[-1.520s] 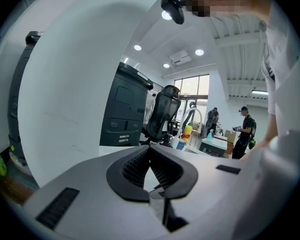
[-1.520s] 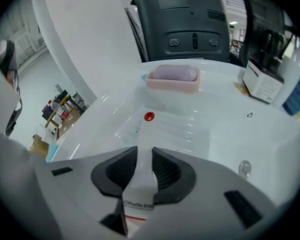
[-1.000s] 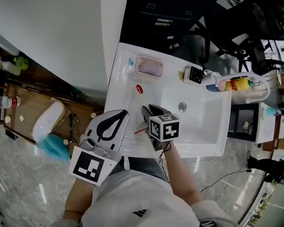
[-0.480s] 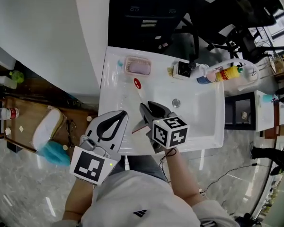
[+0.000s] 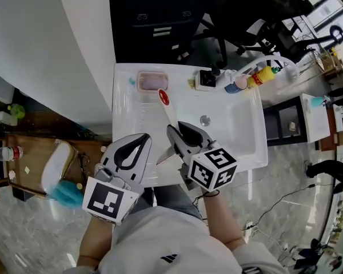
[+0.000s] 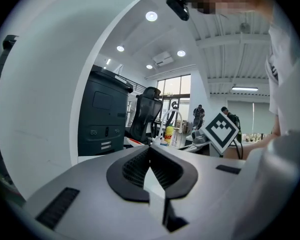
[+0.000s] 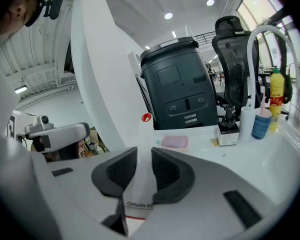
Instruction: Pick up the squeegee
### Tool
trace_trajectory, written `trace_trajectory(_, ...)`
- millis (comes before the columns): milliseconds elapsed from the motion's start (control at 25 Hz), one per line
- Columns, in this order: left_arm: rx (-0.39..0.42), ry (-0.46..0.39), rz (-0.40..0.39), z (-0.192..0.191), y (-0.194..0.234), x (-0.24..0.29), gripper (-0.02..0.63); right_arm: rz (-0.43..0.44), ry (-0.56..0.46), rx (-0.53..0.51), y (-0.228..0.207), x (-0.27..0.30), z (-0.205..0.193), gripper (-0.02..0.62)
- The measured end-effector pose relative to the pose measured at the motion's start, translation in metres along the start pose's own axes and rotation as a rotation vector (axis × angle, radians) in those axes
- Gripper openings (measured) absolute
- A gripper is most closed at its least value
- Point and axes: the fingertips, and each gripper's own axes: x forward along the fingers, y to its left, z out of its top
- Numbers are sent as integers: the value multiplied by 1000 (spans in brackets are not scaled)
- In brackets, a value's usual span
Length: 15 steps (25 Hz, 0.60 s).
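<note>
The squeegee (image 5: 168, 115) has a white handle with a red ring at its far end and a blade near the jaws. My right gripper (image 5: 175, 132) is shut on the handle and holds it above the white counter, left of the sink. In the right gripper view the handle (image 7: 142, 144) stands between the pads, red end (image 7: 146, 117) pointing away. My left gripper (image 5: 145, 137) is beside it on the left, jaws shut and empty. In the left gripper view its gripper (image 6: 150, 150) shows pads meeting with nothing between them.
A white sink (image 5: 246, 131) with a curved faucet (image 5: 267, 60) lies to the right. A pink soap dish (image 5: 152, 82), a small dark box (image 5: 206, 80) and a yellow bottle (image 5: 262, 74) stand along the back. A dark bin (image 5: 160, 19) stands behind; a blue duster (image 5: 67, 192) lies on the floor.
The right gripper has risen with the squeegee, whose handle now points up and away over the counter. The left gripper has shifted slightly and stays shut.
</note>
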Motion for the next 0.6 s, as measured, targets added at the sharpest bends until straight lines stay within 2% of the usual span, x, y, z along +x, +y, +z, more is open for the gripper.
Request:
trace_trajectory(320, 38, -29, -46, 12, -13, 4, 12, -3, -138, 3, 12, -38, 29, 94)
trace_trajectory(600, 71, -21, -85, 15, -27, 9, 12, -2, -219, -37, 22, -68, 47, 94)
